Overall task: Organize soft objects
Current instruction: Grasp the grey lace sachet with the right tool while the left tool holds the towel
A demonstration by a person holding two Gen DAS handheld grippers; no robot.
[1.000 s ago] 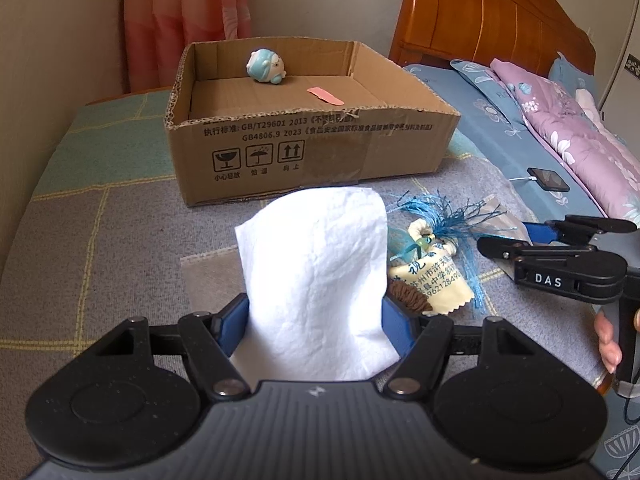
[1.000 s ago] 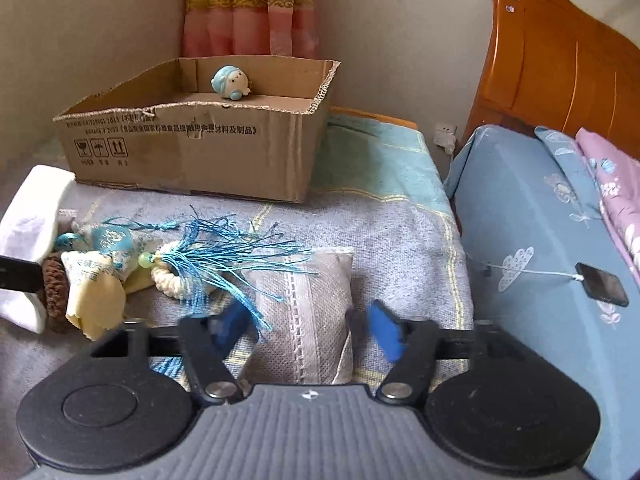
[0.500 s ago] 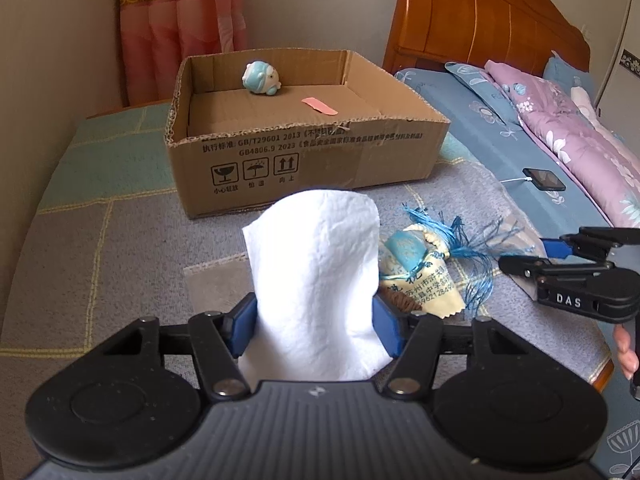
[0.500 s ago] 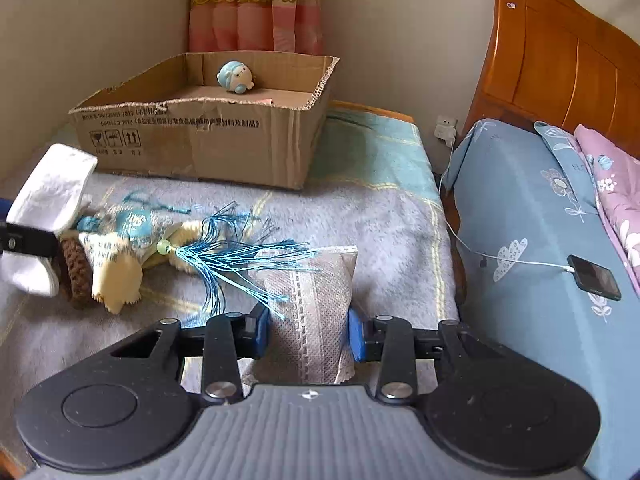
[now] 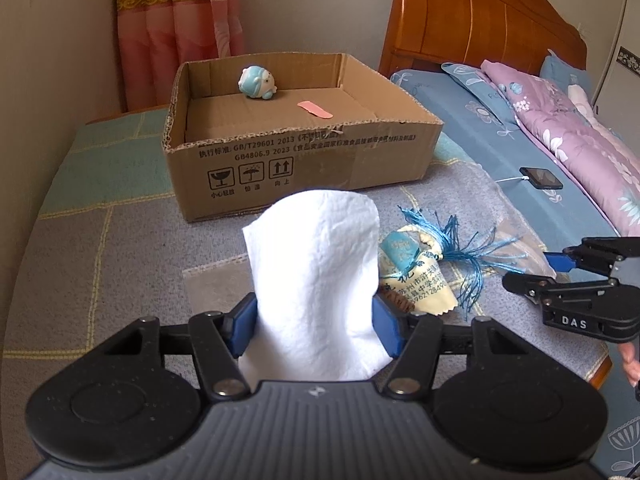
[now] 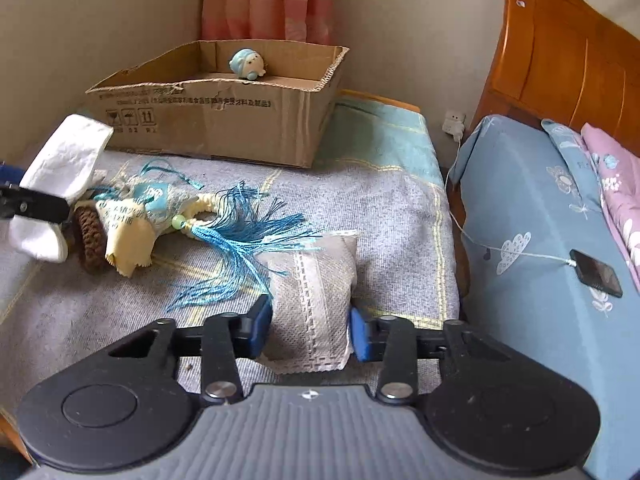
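My left gripper (image 5: 314, 330) is shut on a folded white tissue wad (image 5: 316, 276) and holds it above the grey blanket, in front of the open cardboard box (image 5: 304, 160); the wad also shows in the right wrist view (image 6: 60, 168). My right gripper (image 6: 311, 330) is shut on a small grey fabric pouch (image 6: 312, 292) lifted slightly off the blanket. A sachet with blue tassels (image 6: 224, 228) and a cream cloth (image 6: 128, 240) lie between the grippers. A blue-and-white plush toy (image 5: 257, 83) sits at the back of the box.
A pink strip (image 5: 315, 109) lies on the box floor. A brown woven piece (image 6: 90, 240) lies beside the cream cloth. A phone on a cable (image 6: 596, 274) rests on the blue bed at right. A wooden headboard (image 6: 560, 56) and pink curtain (image 5: 176, 24) stand behind.
My right gripper closed on the grey pouch and raised it a little. My left gripper rose with the tissue wad, nearer the box.
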